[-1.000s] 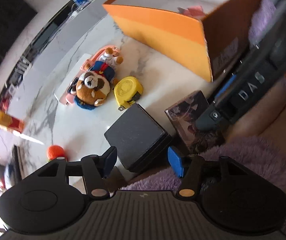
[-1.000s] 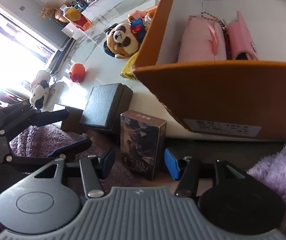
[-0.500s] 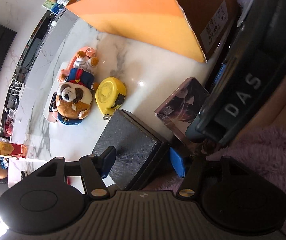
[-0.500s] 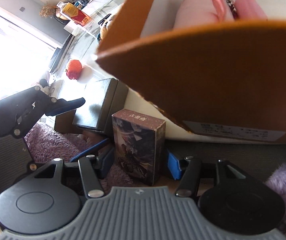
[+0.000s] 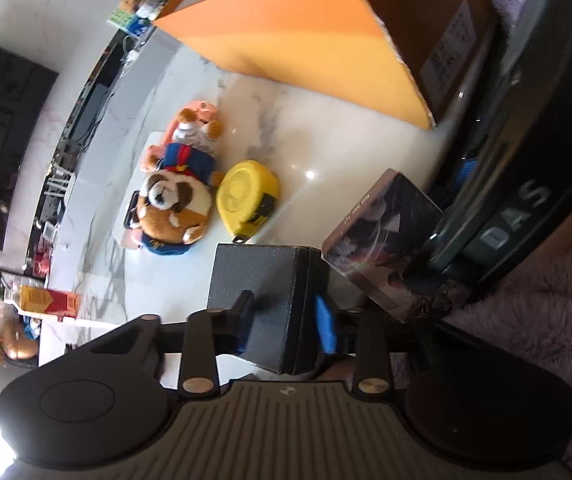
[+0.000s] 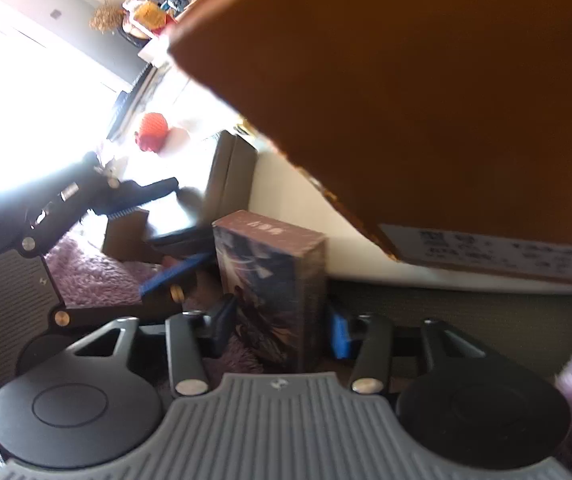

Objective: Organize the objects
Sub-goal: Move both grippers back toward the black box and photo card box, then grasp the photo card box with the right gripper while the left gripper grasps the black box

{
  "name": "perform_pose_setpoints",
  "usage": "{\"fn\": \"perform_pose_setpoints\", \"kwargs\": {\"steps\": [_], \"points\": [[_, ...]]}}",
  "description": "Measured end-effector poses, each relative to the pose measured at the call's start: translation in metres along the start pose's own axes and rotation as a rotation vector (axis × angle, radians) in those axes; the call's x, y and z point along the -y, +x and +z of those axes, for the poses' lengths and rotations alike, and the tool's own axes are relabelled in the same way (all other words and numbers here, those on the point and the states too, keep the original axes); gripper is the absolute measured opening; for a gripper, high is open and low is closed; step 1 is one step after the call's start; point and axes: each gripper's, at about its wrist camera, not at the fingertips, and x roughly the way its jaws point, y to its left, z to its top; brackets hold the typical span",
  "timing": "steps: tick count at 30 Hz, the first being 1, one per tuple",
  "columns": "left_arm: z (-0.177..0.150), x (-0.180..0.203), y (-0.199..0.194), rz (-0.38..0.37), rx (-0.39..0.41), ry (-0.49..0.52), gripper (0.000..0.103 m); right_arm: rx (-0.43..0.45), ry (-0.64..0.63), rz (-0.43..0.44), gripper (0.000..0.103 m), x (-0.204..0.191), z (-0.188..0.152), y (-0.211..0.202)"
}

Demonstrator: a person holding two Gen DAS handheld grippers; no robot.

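My left gripper is shut on a black textured box at the front edge of the white marble table. My right gripper has its jaws around a dark printed card box standing upright at the table edge, the pads close on both its sides. That card box also shows in the left wrist view, beside the black box. The black box shows in the right wrist view with the left gripper's fingers on it.
A large orange cardboard box stands at the back right and fills the top of the right wrist view. A plush dog and a yellow tape measure lie mid-table. A small orange object sits far left.
Both grippers moved forward and lower. The left jaws closed onto the black box. The right jaws narrowed around the card box.
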Motion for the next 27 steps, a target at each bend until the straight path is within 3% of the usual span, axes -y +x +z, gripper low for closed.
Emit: {"fn": "perform_pose_setpoints", "kwargs": {"steps": [2, 3, 8, 10, 12, 13, 14, 17, 21, 25, 27], "points": [[-0.001, -0.004, -0.004, 0.009, 0.017, -0.022, 0.007, 0.015, -0.024, 0.004, 0.034, -0.004, -0.002, -0.006], [-0.002, -0.005, -0.007, 0.017, 0.024, -0.029, 0.002, 0.023, -0.034, 0.006, 0.033, -0.007, -0.004, -0.009], [-0.004, -0.009, -0.017, 0.010, 0.043, -0.050, 0.002, 0.084, -0.097, -0.008, 0.024, -0.023, -0.010, -0.024], [-0.004, -0.013, -0.021, 0.015, 0.052, -0.062, 0.012, 0.114, -0.111, -0.035, 0.024, -0.027, -0.012, -0.031], [-0.003, -0.017, -0.022, 0.007, 0.056, -0.063, 0.038, 0.139, -0.115, -0.060, 0.024, -0.030, -0.012, -0.038], [-0.003, -0.018, -0.022, -0.004, 0.056, -0.053, 0.061, 0.150, -0.120, -0.076, 0.024, -0.032, -0.012, -0.041], [-0.002, -0.020, -0.021, -0.015, 0.056, -0.039, 0.069, 0.162, -0.131, -0.097, 0.024, -0.036, -0.012, -0.044], [0.002, -0.028, -0.013, -0.052, 0.043, -0.012, 0.071, 0.203, -0.179, -0.145, 0.024, -0.049, -0.009, -0.051], [0.008, -0.062, 0.007, -0.196, 0.013, -0.117, 0.081, 0.243, -0.258, -0.201, 0.024, -0.055, 0.001, -0.060], [0.009, -0.071, 0.026, -0.213, -0.020, -0.056, 0.089, 0.256, -0.319, -0.272, 0.024, -0.057, 0.006, -0.057], [0.008, -0.074, 0.037, -0.262, -0.047, -0.065, 0.089, 0.249, -0.318, -0.267, 0.024, -0.058, 0.007, -0.052]]}}
